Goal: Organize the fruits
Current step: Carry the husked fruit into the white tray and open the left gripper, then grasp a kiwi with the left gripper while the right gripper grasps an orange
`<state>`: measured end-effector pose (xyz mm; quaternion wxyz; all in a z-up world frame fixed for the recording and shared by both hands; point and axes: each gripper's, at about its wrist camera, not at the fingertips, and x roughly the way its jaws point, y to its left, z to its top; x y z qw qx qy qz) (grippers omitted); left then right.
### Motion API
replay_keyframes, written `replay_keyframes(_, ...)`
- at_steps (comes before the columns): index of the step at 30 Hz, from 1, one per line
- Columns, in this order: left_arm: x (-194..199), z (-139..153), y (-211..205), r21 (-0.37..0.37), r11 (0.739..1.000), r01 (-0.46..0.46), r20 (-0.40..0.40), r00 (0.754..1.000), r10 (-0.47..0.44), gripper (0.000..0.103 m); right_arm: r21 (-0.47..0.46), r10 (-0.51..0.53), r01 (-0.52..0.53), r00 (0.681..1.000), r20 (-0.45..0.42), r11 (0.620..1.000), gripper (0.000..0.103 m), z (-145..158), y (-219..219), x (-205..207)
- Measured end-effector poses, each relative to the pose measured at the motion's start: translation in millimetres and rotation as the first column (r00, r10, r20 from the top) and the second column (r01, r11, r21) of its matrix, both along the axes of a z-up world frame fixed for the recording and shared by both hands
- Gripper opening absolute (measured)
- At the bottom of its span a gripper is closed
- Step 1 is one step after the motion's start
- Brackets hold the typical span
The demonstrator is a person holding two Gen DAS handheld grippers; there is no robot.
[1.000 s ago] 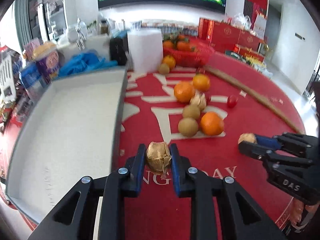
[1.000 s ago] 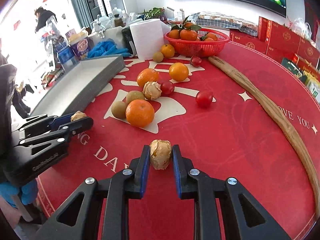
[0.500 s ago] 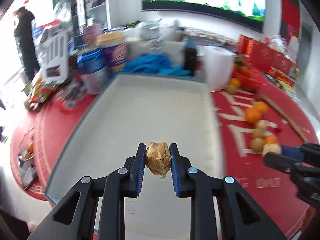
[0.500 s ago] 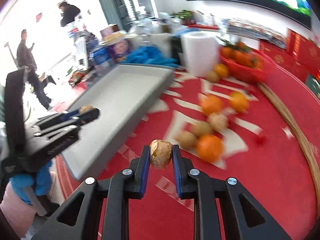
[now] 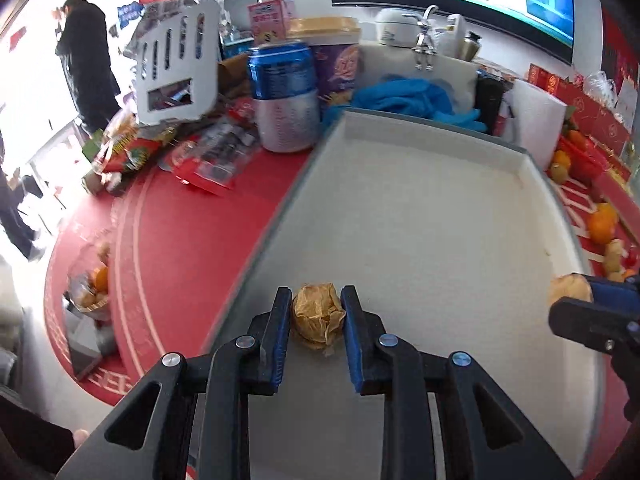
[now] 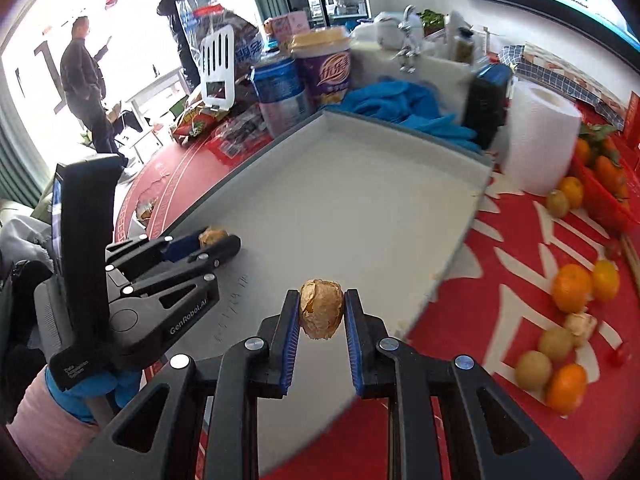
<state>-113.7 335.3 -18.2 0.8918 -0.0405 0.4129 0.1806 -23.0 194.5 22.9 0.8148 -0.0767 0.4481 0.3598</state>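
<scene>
My left gripper (image 5: 316, 316) is shut on a papery husked fruit (image 5: 318, 315), held low over the near left part of the grey tray (image 5: 400, 208). My right gripper (image 6: 322, 314) is shut on a second husked fruit (image 6: 321, 312), held above the tray's near edge (image 6: 360, 200). The left gripper also shows in the right wrist view (image 6: 208, 242), and the right gripper's tip in the left wrist view (image 5: 580, 296). Oranges (image 6: 570, 288), kiwis (image 6: 534, 370) and another husked fruit (image 6: 580, 324) lie on the red tablecloth to the right.
Behind the tray stand a blue can (image 5: 280, 76), a purple cup (image 6: 324, 68), blue gloves (image 6: 400, 104), a paper towel roll (image 6: 538, 140) and snack packets (image 5: 132, 152). A red basket of oranges (image 6: 604, 176) is at the right. Two people stand at the far left.
Both grippers swung left from over the red cloth to over the tray, each still holding its husked fruit. The left gripper has dropped lower towards the tray floor.
</scene>
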Motion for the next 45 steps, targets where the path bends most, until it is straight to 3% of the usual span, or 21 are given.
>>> replay_keyframes(7, 7, -1, 22, 0.024, 1.000, 0.001, 0.001, 1.000, -0.001, 0.028, -0.009, -0.006, 0.006, 1.000, -0.004, 1.000, 0.023, 0, 17, 6)
replay_keyframes(10, 4, 2, 19, 0.021, 1.000, 0.006, -0.002, 1.000, -0.006, 0.046, -0.009, -0.002, 0.002, 1.000, -0.018, 1.000, 0.026, 0, 21, 9)
replay_keyframes(12, -2, 9, 11, 0.036, 0.999, 0.013, 0.020, 1.000, -0.013, 0.074, 0.001, -0.018, 0.018, 1.000, -0.005, 1.000, 0.061, 5, 16, 10)
replay_keyframes(13, -5, 14, 6, 0.050, 0.999, 0.015, 0.041, 0.999, -0.017, 0.079, 0.015, -0.039, 0.039, 0.999, 0.010, 0.999, 0.099, 10, 10, 11)
replay_keyframes(14, -9, 21, 0, 0.068, 0.997, 0.019, 0.067, 0.997, -0.024, 0.081, 0.038, -0.067, 0.065, 0.997, 0.032, 0.997, 0.103, 16, 2, 11)
replay_keyframes(18, -15, 48, -29, 0.066, 0.994, 0.089, 0.115, 0.989, -0.097, 0.081, 0.058, -0.115, 0.111, 0.991, 0.070, 0.992, 0.103, 32, -31, 13)
replay_keyframes(22, -19, 70, -73, 0.047, 0.974, 0.221, 0.146, 0.963, -0.226, 0.081, 0.038, -0.224, 0.221, 0.969, 0.106, 0.974, 0.103, 36, -88, 14)
replay_keyframes(29, -3, 55, -171, -0.033, 0.921, 0.388, 0.057, 0.921, -0.386, 0.081, -0.081, -0.422, 0.429, 0.902, 0.091, 0.900, 0.103, 10, -186, 11)
replay_keyframes(34, 27, 33, -212, -0.042, 0.919, 0.392, 0.002, 0.920, -0.392, 0.081, -0.156, -0.501, 0.508, 0.861, 0.085, 0.847, 0.103, -15, -239, 5)
replay_keyframes(40, 56, 9, -227, -0.066, 0.923, 0.379, -0.062, 0.922, -0.383, 0.081, -0.132, -0.514, 0.512, 0.858, 0.020, 0.849, 0.103, -31, -263, 4)
replay_keyframes(43, 61, 5, -226, -0.068, 0.923, 0.380, -0.064, 0.921, -0.384, 0.078, -0.146, -0.502, 0.502, 0.864, 0.041, 0.853, 0.103, -33, -260, 2)
replay_keyframes(45, 65, 6, -224, -0.083, 0.924, 0.374, -0.067, 0.923, -0.380, 0.071, -0.165, -0.494, 0.497, 0.867, 0.062, 0.852, 0.103, -35, -256, 1)
